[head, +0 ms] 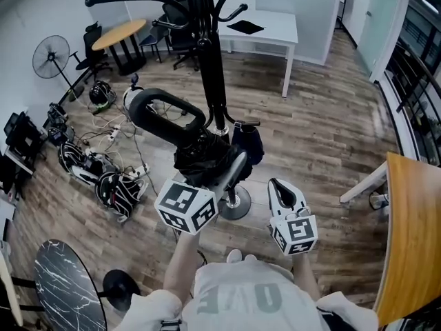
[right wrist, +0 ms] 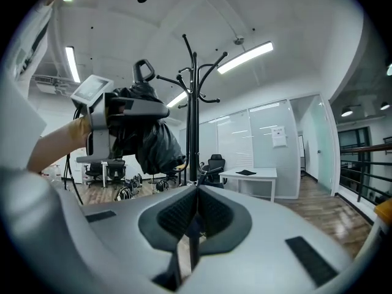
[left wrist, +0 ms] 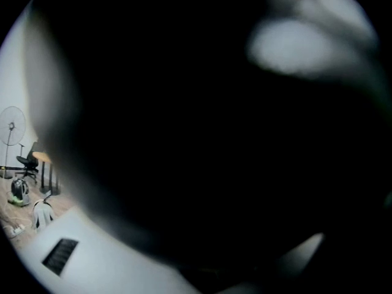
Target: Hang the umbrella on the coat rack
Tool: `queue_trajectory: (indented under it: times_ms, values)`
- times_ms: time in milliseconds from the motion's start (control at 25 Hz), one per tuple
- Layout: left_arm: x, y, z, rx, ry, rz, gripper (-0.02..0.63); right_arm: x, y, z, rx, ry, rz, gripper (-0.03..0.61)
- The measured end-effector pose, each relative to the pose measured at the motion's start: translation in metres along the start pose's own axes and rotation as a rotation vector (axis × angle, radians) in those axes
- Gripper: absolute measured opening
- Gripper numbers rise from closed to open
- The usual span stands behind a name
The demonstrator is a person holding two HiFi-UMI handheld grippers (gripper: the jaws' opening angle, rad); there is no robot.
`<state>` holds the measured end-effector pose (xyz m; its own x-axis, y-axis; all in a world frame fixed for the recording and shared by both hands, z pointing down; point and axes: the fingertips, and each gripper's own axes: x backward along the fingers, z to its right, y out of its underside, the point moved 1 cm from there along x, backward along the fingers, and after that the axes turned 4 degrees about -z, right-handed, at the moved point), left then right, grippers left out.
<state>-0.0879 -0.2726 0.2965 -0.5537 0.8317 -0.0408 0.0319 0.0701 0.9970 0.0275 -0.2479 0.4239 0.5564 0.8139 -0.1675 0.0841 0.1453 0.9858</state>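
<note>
Head view: one umbrella (head: 198, 157) tight in left gripper (head: 224, 168), one coat rack (head: 209, 54), right gripper (head: 280, 187) closed.

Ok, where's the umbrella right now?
The umbrella is at the centre of the head view, held in the left gripper, close beside the coat rack pole, not yet on a hook.

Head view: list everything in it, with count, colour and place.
coat rack: one, black, centre
umbrella: one, black, beside the rack's pole
desk: one, white, behind the rack
round table: one, wooden, far left
chairs: several, black, far side
fan: one, black, far left
bags: several, black and white, left floor
marble table: one, black, near left
wooden tabletop: one, tan, right edge
left gripper: one, white, shut on the umbrella
right gripper: one, white, shut, empty
</note>
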Motion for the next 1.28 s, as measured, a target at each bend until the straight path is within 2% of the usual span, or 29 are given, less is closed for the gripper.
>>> queue_trajectory:
  times_ms: [200,480,640,840,1280]
  values:
    - [-0.028,-0.027,0.002,-0.012,0.101,-0.009,0.299,0.002,0.000,0.009,-0.016,0.038,0.005,0.031]
    - [-0.061,-0.048,-0.001,0.017,0.212,-0.030,0.299,0.009,0.001,0.018,-0.033,0.092,0.007,0.031]
    - [-0.075,-0.050,-0.002,0.026,0.238,-0.037,0.299,0.015,0.005,0.030,-0.046,0.133,0.005,0.031]
    - [-0.088,-0.043,-0.008,0.078,0.260,-0.048,0.299,0.021,0.009,0.041,-0.053,0.172,-0.006,0.031]
    - [-0.102,-0.022,-0.020,0.119,0.264,-0.084,0.299,0.025,0.021,0.047,-0.059,0.199,-0.039,0.031]
